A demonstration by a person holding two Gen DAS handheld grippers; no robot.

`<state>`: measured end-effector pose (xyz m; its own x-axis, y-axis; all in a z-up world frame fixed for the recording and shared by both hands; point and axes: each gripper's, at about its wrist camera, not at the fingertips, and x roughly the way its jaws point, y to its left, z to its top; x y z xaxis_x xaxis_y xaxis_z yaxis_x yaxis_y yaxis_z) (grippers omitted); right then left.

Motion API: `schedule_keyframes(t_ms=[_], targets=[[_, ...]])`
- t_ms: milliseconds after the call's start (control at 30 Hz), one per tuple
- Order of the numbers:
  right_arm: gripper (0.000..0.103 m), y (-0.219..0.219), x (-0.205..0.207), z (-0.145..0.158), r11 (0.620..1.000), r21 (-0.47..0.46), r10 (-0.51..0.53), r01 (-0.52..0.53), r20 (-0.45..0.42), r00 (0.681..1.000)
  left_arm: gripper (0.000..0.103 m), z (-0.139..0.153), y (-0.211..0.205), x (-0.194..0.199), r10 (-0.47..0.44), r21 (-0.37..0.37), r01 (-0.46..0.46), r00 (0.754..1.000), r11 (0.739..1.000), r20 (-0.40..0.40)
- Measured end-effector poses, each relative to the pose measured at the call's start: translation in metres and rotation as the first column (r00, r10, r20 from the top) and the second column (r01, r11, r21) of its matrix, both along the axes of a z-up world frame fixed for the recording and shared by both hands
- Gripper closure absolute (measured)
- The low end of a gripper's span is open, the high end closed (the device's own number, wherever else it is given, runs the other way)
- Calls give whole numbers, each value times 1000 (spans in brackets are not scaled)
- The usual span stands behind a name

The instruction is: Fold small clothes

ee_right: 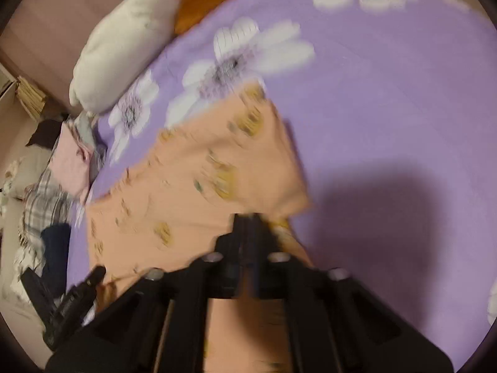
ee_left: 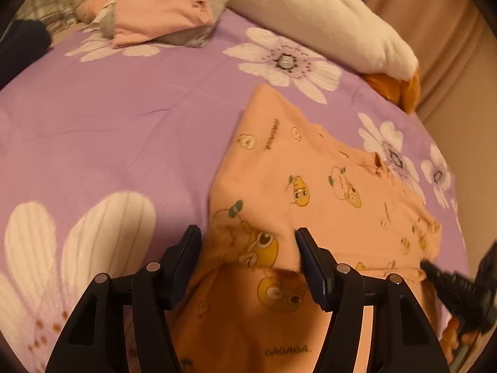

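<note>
Purple flowered bedcover [ee_left: 124, 118] carries the peach printed garment [ee_left: 310, 186], soft, light and floppy (best pinched at hems or corners). Left gripper [ee_left: 248, 242] straddles its fold, jaws apart; right gripper [ee_right: 247, 217] is clamped on its edge.

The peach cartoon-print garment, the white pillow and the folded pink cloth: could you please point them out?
peach cartoon-print garment [ee_left: 326, 168], left wrist view, flat middle.
white pillow [ee_left: 326, 28], left wrist view, upper face.
folded pink cloth [ee_left: 158, 3], left wrist view, top layer.
</note>
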<state>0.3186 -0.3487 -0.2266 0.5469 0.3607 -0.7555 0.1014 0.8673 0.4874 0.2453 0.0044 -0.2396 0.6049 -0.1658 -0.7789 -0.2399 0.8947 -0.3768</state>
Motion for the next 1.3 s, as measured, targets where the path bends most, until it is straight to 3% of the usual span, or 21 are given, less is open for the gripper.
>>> schedule_keyframes(t_ms=[67,100,167,200,233,300,400,433,500,567,600,633,700,800,867,933,1033,1100,1167,1267,1300], targets=[[100,1,-4,11,1000,-6,10,-10,3,1000,39,7,6,-6,45,-77,-46,999,996,-3],[91,0,-7,17,1000,22,-6,5,36,999,39,10,10,-10,63,-98,-61,998,993,10],[92,2,-9,23,999,47,-3,-1,67,998,38,5,12,-9,60,-66,-60,998,996,-7],[92,6,-7,21,1000,1,-9,9,54,998,39,-6,12,-4,31,-45,-33,999,998,-44],[91,9,-5,16,996,-83,-21,24,34,999,38,-7,10,-5,11,-22,-12,1000,1000,-20],[103,11,-6,2,986,-168,-4,4,1,1000,38,-1,4,-15,4,36,-4,1000,999,-10],[100,-5,-22,12,997,-75,-28,24,-54,998,38,5,3,-32,4,37,-2,998,999,-56],[89,-12,-30,20,999,-6,-47,47,-65,997,38,8,5,-37,-1,14,2,998,1000,-68],[86,-21,-57,40,988,142,-54,54,-7,999,38,18,14,-51,-16,-88,9,997,996,-80],[61,-28,-84,55,976,215,-34,25,39,999,37,29,31,-72,-59,-280,41,997,959,-56],[35,-31,-100,61,975,223,-16,3,54,998,32,32,35,-78,-72,-330,52,996,943,-48],[21,-31,-115,63,977,212,9,-21,60,998,21,33,43,-89,-93,-383,70,995,921,-42],[20,-35,-145,56,982,180,50,-60,59,997,9,31,54,-110,-140,-394,115,989,912,-36],[20,-45,-182,25,973,211,111,-96,-61,992,8,17,74,-140,-173,-414,140,984,899,-42],[23,-54,-198,2,958,275,123,-85,-125,985,8,-1,89,-164,-158,-483,103,985,870,-74],[24,-67,-221,0,935,351,81,-48,-82,993,8,-19,102,-189,-158,-560,86,984,824,-82],[24,-76,-254,-5,904,428,27,-2,-52,998,8,-24,102,-217,-170,-626,118,985,771,-24],[24,-74,-272,-11,883,469,8,14,-45,999,8,-27,89,-227,-233,-664,177,973,726,5],[24,-68,-287,-10,879,476,2,9,-23,1000,8,-31,75,-229,-276,-683,210,961,699,13],[24,-49,-285,-6,881,472,46,-20,-43,998,8,-24,53,-229,-286,-643,246,957,725,44],[22,-43,-284,-6,875,484,62,-29,-51,997,8,-25,46,-227,-295,-663,262,953,701,64]])
